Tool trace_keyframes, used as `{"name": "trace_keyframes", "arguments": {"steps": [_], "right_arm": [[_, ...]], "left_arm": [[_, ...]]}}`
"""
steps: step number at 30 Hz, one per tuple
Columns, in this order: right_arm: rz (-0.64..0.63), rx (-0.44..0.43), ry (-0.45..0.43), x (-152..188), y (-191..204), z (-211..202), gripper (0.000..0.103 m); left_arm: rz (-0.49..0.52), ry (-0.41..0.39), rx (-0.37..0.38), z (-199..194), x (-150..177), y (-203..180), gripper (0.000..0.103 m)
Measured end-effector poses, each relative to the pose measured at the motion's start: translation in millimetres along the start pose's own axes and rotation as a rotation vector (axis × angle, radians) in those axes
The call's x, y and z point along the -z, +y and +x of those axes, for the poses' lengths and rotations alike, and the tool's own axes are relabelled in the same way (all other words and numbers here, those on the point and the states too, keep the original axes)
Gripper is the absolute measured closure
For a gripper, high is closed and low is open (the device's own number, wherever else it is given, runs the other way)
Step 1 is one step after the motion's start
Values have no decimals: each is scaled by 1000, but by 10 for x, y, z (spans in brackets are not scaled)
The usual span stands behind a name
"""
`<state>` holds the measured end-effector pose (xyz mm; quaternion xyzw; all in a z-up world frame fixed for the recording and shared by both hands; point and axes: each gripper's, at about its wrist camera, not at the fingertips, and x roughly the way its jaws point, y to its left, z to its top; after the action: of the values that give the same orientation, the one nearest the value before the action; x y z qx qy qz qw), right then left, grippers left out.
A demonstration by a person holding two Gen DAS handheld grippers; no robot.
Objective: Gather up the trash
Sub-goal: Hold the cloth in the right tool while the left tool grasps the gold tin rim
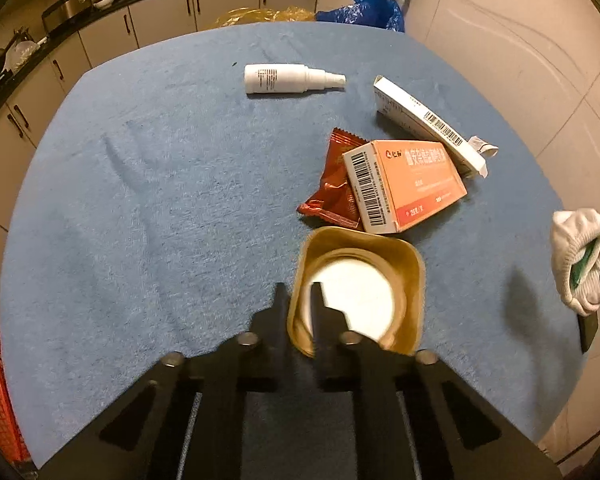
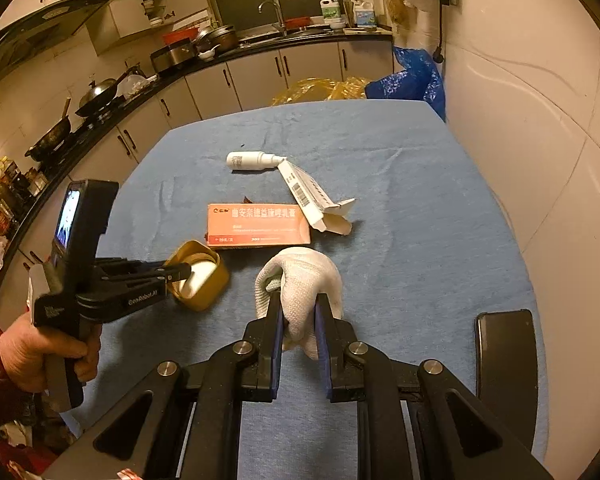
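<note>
Near the front edge of the blue-covered tabletop (image 1: 140, 208), my left gripper (image 1: 298, 300) has pinched shut on the near wall of the gold tin (image 1: 360, 292), one finger inside, one outside, while my right gripper (image 2: 298, 312) is clamped on a balled white glove (image 2: 300, 280), held just above the cloth. The risk I see is the tin: I hold it only by a thin rim, so if I lift fast or tilt it, it could swing, slip free, or tip out the white contents. It also sits just beside the orange box (image 1: 408, 184) and red wrapper (image 1: 332, 184), which a careless pull might drag along. The white spray bottle (image 1: 284, 79) and the long white carton (image 1: 424, 120) lie further back, toward the far edge, untouched. My left hand (image 2: 48, 352) grips its handle from the left, tool angled steeply down; the right points down more gently.
</note>
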<state>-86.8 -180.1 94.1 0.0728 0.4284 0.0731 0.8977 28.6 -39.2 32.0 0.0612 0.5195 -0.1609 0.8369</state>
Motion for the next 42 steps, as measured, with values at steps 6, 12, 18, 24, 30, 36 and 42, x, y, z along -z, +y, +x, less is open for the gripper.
{"name": "trace_keyframes", "arguments": {"steps": [6, 12, 18, 24, 30, 36, 42], "right_arm": [[-22, -35, 1, -41, 197, 99, 87], [-46, -73, 8, -93, 443, 214, 87], [-72, -113, 11, -126, 711, 296, 87], [-85, -149, 30, -104, 949, 378, 87], [-99, -159, 47, -62, 1080, 407, 87], [-121, -152, 64, -55, 1182, 401, 87], [-106, -148, 57, -59, 1174, 342, 87]], "left_arm": [[4, -70, -19, -283, 132, 49, 101], [-3, -140, -42, -662, 235, 167, 101], [-29, -197, -72, -973, 311, 365, 101], [-69, -232, -101, -1221, 415, 586, 101], [-125, -243, -122, -1355, 556, 827, 101], [-184, -263, -121, -1449, 699, 1020, 101], [-232, -262, -86, -1490, 808, 1167, 101]]}}
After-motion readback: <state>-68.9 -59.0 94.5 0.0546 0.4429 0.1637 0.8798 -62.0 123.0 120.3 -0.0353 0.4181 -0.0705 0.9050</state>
